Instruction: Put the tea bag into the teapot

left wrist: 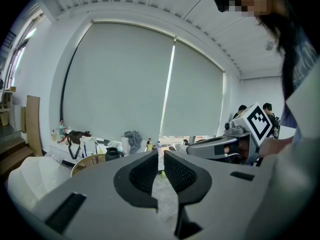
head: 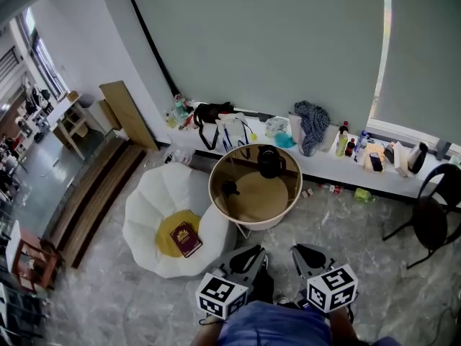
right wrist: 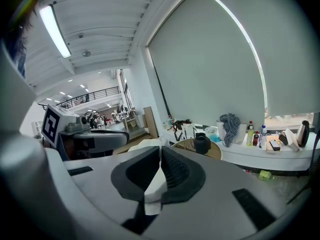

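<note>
Head view: the round table [head: 253, 222] has a tan top inside a pale raised rim. The teapot [head: 271, 162], squat, black and matte, stands at the table's far side. A smaller dark item [head: 229, 189] sits on the table's left part; what it is cannot be told. Both grippers hang off the table's near edge, the left gripper [head: 248, 256] and the right gripper [head: 306, 254] side by side, so the pot lies straight ahead of them and across the tabletop. The right one looks slightly nearer the pot's side.

Left gripper view: the ribbed dark pads stand a narrow slit apart with nothing between them, only floor showing through. The table shows well ahead and to the left.

Right gripper view: the jaws are pinched together on the tea bag [right wrist: 152, 186], a thin white paper sachet (flat and limp, by the look of it). Its long axis runs along the jaws and its tail end hangs back from the pads. Beyond the jaw tips and a little right of their line, the teapot [right wrist: 202, 143] stands on the table, well apart from the bag.
</note>
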A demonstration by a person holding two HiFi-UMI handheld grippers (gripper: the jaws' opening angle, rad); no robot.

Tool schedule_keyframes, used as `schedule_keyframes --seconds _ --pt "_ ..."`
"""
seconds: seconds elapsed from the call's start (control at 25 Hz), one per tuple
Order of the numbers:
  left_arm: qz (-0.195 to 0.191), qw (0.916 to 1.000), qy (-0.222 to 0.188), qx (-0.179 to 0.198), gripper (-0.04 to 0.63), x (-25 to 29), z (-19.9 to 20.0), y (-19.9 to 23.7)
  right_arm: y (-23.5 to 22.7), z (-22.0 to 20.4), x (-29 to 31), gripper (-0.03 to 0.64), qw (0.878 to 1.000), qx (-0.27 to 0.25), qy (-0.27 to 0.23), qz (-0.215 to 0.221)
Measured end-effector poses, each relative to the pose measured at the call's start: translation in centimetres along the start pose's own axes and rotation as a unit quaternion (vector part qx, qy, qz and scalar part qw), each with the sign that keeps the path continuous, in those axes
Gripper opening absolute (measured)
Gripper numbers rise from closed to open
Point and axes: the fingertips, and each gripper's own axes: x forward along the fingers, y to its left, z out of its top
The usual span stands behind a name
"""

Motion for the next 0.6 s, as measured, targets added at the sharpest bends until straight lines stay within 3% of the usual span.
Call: schedule_keyframes --seconds 0.28,0.6 --pt "-0.011 0.9999 0.013 -0.003 0.031 3.0 0.0 2.2 -2.3 0.5 2.7 0.025 1.000 0.011 0.013 -0.007" --pt "-0.032 0.9992 0.024 -0.006 0.032 8.0 1.2 7.7 -5.7 3.0 8.7 0.025 0.999 0.018 0.031 -0.020"
